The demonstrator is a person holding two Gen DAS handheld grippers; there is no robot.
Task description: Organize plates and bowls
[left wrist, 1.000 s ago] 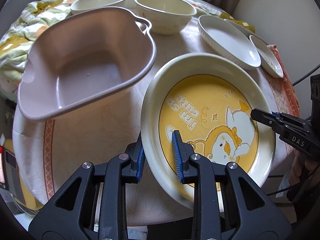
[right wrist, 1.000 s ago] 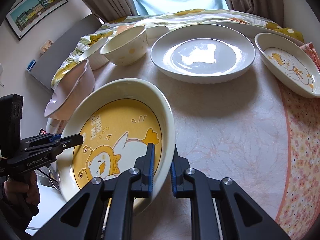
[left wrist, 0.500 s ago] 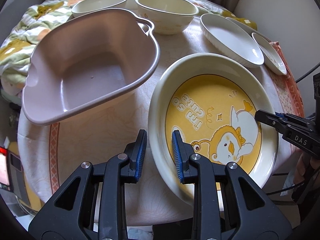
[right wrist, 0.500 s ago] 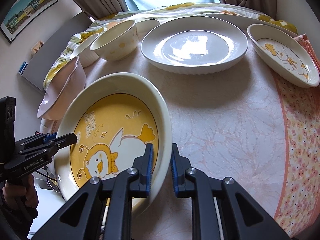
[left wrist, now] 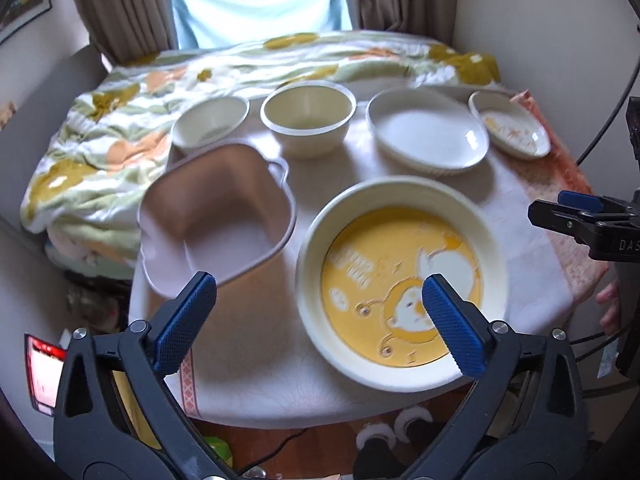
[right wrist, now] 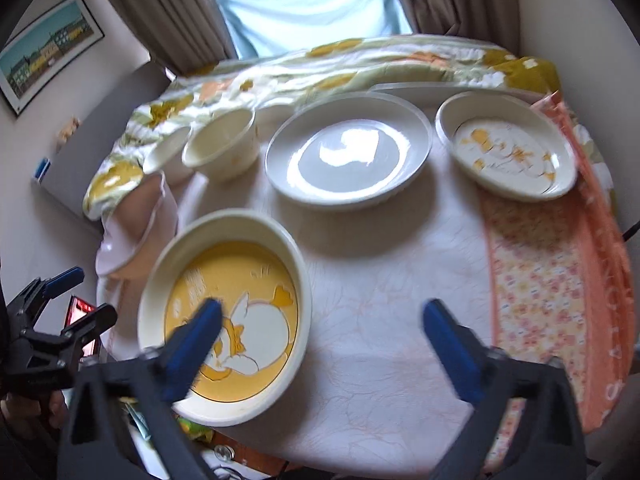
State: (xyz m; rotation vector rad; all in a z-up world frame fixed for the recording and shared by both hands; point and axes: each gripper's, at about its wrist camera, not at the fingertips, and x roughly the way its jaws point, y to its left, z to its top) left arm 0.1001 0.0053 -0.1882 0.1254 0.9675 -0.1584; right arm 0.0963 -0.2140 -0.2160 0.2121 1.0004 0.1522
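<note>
The yellow duck plate point(left wrist: 402, 280) rests on the bench point(right wrist: 400, 280), released; both the left gripper point(left wrist: 316, 312) and right gripper point(right wrist: 320, 340) have just spread their fingers wide, empty, freeing them for the white plate point(right wrist: 348, 152) at twelve o'clock.

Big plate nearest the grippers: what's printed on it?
Yellow centre with a white cartoon duck, cream rim: the big plate. Clearest in the right wrist view.

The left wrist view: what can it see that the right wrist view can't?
Only the left wrist view looks down into the pink tub and shows both small bowls' insides. Only the right wrist view shows a framed picture on the wall and the duck drawing on the far small plate. Both show the yellow duck plate lying flat on the table, the white plate, and both grippers, left and right, open, holding nothing.
</note>
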